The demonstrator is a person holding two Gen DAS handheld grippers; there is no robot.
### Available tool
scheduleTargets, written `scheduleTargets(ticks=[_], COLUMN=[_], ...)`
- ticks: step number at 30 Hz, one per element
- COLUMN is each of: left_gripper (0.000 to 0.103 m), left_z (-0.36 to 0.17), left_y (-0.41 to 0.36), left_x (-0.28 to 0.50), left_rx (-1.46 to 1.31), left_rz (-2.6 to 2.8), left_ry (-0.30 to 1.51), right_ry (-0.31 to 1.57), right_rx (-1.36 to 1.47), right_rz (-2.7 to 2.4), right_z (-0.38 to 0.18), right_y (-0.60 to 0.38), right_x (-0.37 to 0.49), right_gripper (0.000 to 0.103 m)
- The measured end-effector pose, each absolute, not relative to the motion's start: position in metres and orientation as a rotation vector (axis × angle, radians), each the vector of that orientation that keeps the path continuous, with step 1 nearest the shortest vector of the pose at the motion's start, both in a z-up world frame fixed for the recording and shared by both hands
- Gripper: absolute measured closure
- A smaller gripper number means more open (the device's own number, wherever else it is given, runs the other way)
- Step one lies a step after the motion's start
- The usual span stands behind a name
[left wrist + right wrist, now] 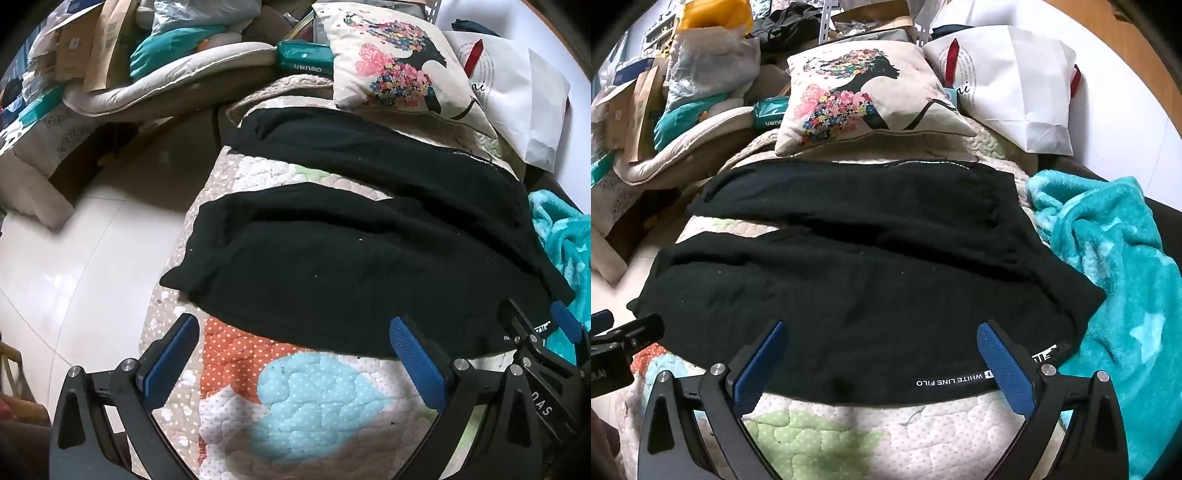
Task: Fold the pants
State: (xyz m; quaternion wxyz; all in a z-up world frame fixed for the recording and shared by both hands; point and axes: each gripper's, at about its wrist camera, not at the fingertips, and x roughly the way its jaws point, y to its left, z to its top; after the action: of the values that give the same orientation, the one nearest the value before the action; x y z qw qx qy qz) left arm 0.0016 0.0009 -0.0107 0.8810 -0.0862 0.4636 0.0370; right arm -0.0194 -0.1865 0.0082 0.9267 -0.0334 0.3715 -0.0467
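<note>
Black pants (351, 266) lie spread across a patterned quilt (295, 398), legs to the left and waistband with white lettering (951, 380) to the right. The two legs lie side by side, the far one (849, 192) near a pillow. My left gripper (291, 343) is open, just in front of the near leg's edge. My right gripper (881, 347) is open over the near edge of the waistband, and it shows at the right of the left wrist view (535, 328).
A floral pillow (864, 99) and a white paper bag (1015, 85) lie behind the pants. A teal fleece blanket (1115, 258) lies to the right. The quilt's left edge drops to a pale tiled floor (74, 258). Bags and boxes (92, 55) pile at the far left.
</note>
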Motion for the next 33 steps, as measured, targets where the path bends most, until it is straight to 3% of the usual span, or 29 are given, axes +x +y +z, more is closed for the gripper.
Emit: scheduleTargets(ticks=[33], left_gripper=[0.0], left_z=[-0.027], left_y=[-0.005], left_x=[-0.001], left_rx=[-0.176], left_rz=[0.047], left_ry=[1.012], right_ry=[0.78], right_rx=[-0.039], right_rz=[-0.102], right_z=[0.0], right_y=[-0.188], right_x=[-0.019], right_gripper=[0.0])
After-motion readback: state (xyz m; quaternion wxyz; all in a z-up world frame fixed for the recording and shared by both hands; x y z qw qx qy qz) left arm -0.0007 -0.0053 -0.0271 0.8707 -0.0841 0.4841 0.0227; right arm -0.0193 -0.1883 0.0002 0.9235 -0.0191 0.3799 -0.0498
